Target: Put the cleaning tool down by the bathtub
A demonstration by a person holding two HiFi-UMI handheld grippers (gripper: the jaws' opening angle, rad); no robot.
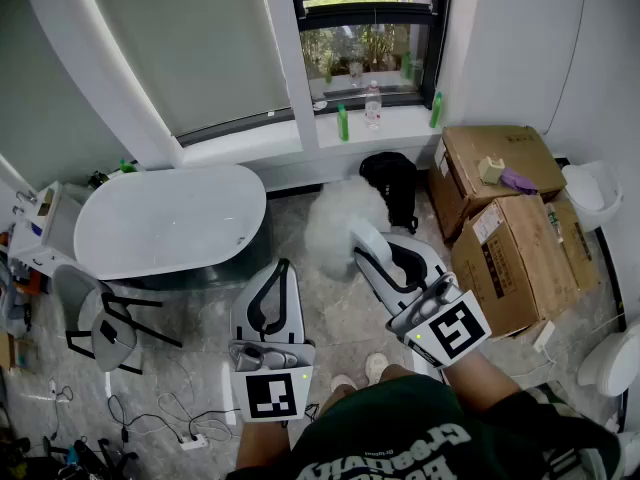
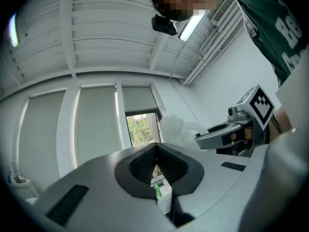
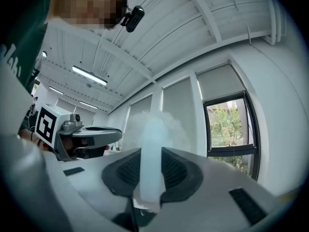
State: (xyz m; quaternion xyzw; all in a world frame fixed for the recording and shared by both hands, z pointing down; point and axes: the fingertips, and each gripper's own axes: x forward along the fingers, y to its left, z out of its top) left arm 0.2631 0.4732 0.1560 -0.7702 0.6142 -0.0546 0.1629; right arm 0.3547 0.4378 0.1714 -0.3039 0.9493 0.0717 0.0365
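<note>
Cleaning tool: handle clamped in the partly closed jaws of the right gripper, so the fluffy head leads, above floor near the bathtub. Left gripper jaws together, empty.

Bare floor lies open ahead of me, between the bathtub on my left and the stacked cardboard boxes on my right. At its far end the fluffy head of my duster and a black bag crowd the wall under the window. Near left, a chair and loose cables clutter the floor beside the tub.
</note>
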